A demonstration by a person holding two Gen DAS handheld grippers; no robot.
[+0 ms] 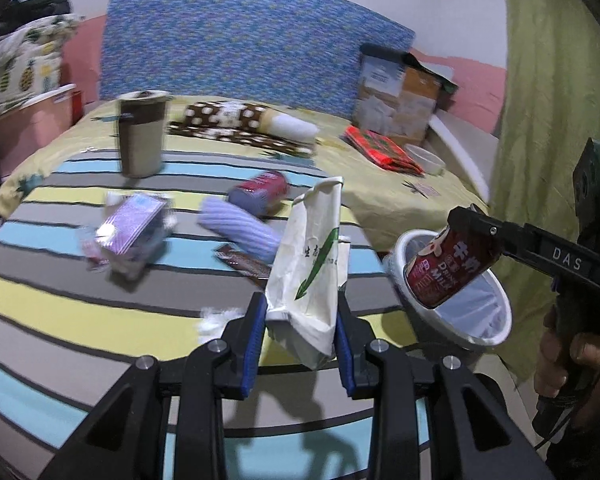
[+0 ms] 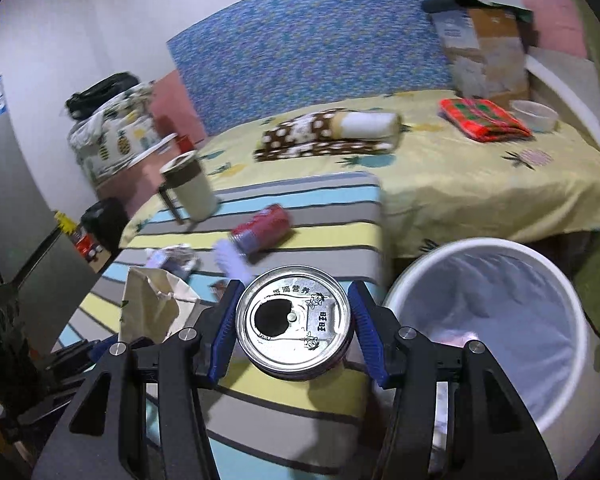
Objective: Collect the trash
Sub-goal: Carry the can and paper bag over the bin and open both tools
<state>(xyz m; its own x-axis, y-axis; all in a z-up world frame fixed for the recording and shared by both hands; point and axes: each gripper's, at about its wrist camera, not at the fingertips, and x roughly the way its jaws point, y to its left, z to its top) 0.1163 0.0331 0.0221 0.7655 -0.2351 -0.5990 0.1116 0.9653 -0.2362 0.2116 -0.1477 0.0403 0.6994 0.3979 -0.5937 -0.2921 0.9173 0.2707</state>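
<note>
over on the left of the striped bed (image 1: 60,304) there's trash not yet collected – a crumpled purple wrapper (image 1: 130,232), a lavender ribbed piece (image 1: 240,230), a red can lying on its side (image 1: 260,192), and a tall cup (image 1: 142,134) standing further back

centre now, the left gripper (image 1: 300,320) is clamped on a white paper bag (image 1: 312,276), blue pads pressing both sides, bag held upright above the bed edge

to the right, the right gripper (image 2: 292,334) grips a red milk can (image 1: 448,268) – its silver opened top faces the right wrist camera, pads tight on either side – and in the left wrist view the can hangs over the rim of the white lined bin (image 2: 496,320) beside the bed

looks like the carry-to-bin step, both loads on the way; next move, i'd judge, calls for centring the can over the bin mouth and letting go, then swinging the bag across to follow
</note>
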